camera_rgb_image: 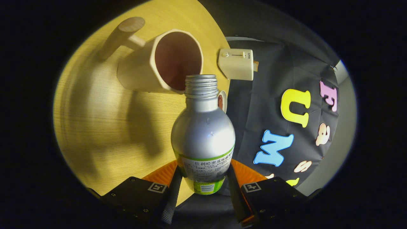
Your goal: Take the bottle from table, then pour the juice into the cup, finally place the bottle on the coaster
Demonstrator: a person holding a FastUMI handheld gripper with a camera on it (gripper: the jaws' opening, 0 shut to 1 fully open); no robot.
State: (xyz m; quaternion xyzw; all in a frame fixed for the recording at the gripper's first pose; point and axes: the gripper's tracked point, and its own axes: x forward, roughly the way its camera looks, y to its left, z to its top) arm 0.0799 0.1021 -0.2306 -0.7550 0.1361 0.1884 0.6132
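bottle silver, green-white label | cup beyond it cream, dark inside | table yellow woodgrain | fingers black, orange-backed

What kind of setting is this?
Likely a staged kitchen-style tabletop in a recording booth: a wooden table with a cup and toaster, cloth wall behind. The hand-held gripper is shut on the bottle.

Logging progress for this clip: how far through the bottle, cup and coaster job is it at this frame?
Done: the silver bottle is off the table, clamped between the gripper fingers. In hand: the pour; its uncapped neck is aimed at the beige cup just beyond, though no juice stream is visible. Left: finishing the pour and setting the bottle on the coaster; a small round thing behind the neck may be it, I cannot tell.
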